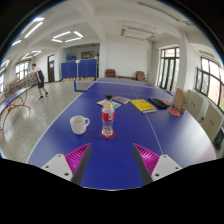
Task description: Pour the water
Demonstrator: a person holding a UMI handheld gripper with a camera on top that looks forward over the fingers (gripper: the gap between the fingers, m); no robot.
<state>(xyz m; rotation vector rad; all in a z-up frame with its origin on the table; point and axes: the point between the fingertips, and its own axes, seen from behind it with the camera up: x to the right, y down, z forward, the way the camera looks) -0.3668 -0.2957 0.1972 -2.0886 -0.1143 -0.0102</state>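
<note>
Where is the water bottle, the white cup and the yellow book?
water bottle (107,120), gripper view, on its clear middle, just ahead of the open fingers.
white cup (78,124), gripper view, on its side wall, left of the bottle.
yellow book (143,105), gripper view, on its cover, farther along the blue table.

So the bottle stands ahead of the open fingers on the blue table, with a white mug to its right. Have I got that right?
Not quite: the gripper view shows the mug to the left of the bottle, not the right. The rest holds: the bottle stands ahead of the open gripper on the blue table.
</note>
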